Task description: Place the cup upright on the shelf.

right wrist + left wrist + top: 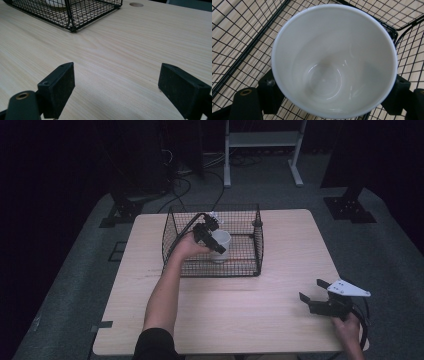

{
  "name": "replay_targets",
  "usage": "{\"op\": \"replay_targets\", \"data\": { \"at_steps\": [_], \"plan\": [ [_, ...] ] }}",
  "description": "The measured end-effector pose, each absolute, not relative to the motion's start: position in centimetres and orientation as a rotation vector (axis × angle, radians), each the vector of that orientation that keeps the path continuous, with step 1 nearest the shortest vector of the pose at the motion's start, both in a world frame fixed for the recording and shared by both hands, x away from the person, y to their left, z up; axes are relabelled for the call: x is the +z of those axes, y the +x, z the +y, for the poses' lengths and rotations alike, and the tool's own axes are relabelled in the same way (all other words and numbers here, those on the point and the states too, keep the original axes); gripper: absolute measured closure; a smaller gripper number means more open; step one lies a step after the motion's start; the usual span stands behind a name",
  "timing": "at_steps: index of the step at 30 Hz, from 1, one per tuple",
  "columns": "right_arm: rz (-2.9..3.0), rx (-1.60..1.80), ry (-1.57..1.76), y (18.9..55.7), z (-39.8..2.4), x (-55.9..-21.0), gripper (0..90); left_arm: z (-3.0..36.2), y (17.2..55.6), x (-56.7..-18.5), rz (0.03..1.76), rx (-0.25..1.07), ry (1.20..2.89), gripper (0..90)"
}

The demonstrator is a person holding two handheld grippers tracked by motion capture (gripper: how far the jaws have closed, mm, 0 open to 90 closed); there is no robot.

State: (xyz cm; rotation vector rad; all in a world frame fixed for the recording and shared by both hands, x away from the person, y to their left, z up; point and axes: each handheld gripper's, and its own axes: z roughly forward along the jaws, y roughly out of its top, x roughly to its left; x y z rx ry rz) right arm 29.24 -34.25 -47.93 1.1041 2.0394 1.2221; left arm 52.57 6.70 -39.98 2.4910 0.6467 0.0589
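Left gripper [214, 240] fingers clamp the white ceramic cup [334, 60] inside the black wire basket [257, 252]; right gripper [312, 292], at the tabletop's [250, 315] four o'clock, fingers wide.

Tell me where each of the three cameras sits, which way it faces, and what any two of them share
High view: above the person's side, facing forward and down on the table; both forearms, left gripper, right gripper.
Left gripper view: on the left gripper, looking down into the white cup; its jaws grip the cup's sides.
Right gripper view: low over the tabletop, facing the wire basket; its open jaws.
Shared: all three show basket and cup.
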Motion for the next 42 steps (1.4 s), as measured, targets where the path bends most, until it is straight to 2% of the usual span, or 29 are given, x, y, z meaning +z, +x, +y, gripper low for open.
{"op": "replay_targets", "data": {
  "at_steps": [18, 23, 26, 33, 42],
  "plan": [
    [2.039, 1.223, 1.103, 29.3, -34.3, -47.9, 13.1, 7.2, 52.1, -40.1, 0.65, 0.049, 2.485, 19.9],
    [2.037, 1.223, 1.103, 29.3, -34.3, -47.9, 13.1, 7.3, 51.9, -40.0, 0.632, 0.037, 2.485, 18.3],
    [2.038, 1.221, 1.104, 29.3, -34.2, -47.9, 13.1, 7.2, 51.7, -39.9, 0.634, 0.043, 2.478, 13.7],
    [2.039, 1.222, 1.106, 29.2, -34.2, -47.9, 13.1, 7.3, 51.3, -38.9, 0.623, 0.086, 2.47, 9.0],
    [2.039, 1.221, 1.106, 29.2, -34.2, -47.9, 13.1, 8.0, 50.7, -37.3, 0.617, 0.155, 2.427, 7.6]
  ]
}}
